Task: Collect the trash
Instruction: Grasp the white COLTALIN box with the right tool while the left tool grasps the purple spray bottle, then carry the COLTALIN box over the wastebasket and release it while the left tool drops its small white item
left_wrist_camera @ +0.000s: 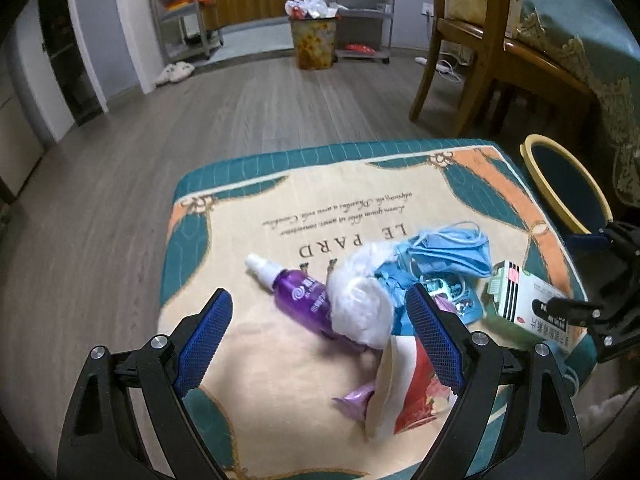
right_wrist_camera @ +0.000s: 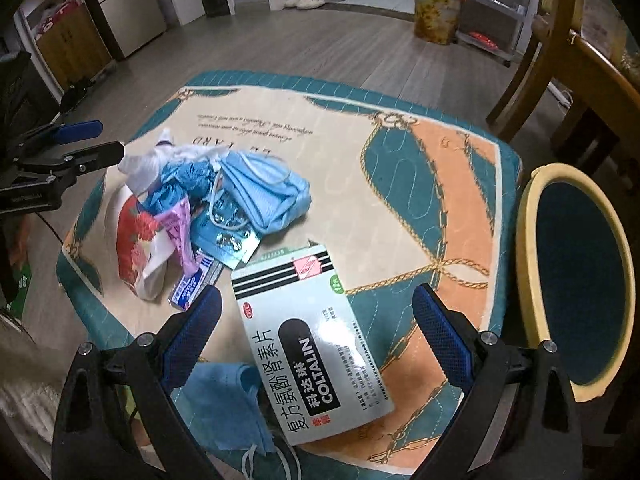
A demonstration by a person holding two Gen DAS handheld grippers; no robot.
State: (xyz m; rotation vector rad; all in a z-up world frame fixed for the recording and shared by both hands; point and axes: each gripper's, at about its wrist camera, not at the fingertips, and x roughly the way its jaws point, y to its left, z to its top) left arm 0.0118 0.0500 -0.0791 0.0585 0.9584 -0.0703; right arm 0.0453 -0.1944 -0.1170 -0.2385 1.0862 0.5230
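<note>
A trash pile lies on a patterned cloth-covered table [left_wrist_camera: 248, 208]. In the left wrist view my open left gripper [left_wrist_camera: 320, 312] hovers over a white crumpled tissue [left_wrist_camera: 360, 304] and a purple spray bottle [left_wrist_camera: 300, 296]; a red wrapper [left_wrist_camera: 416, 396] and blue face mask [left_wrist_camera: 452, 248] lie near. In the right wrist view my open right gripper [right_wrist_camera: 316, 312] straddles a white Coltalin medicine box [right_wrist_camera: 312, 344], not closed on it. A blue mask [right_wrist_camera: 264, 192], blister packs [right_wrist_camera: 228, 236] and a second mask [right_wrist_camera: 228, 404] lie around.
A round yellow-rimmed bin [right_wrist_camera: 576, 280] with a dark inside stands right of the table. A wooden chair [left_wrist_camera: 472, 52] and a draped table stand behind. A full floor bin [left_wrist_camera: 314, 40] stands far across the wooden floor.
</note>
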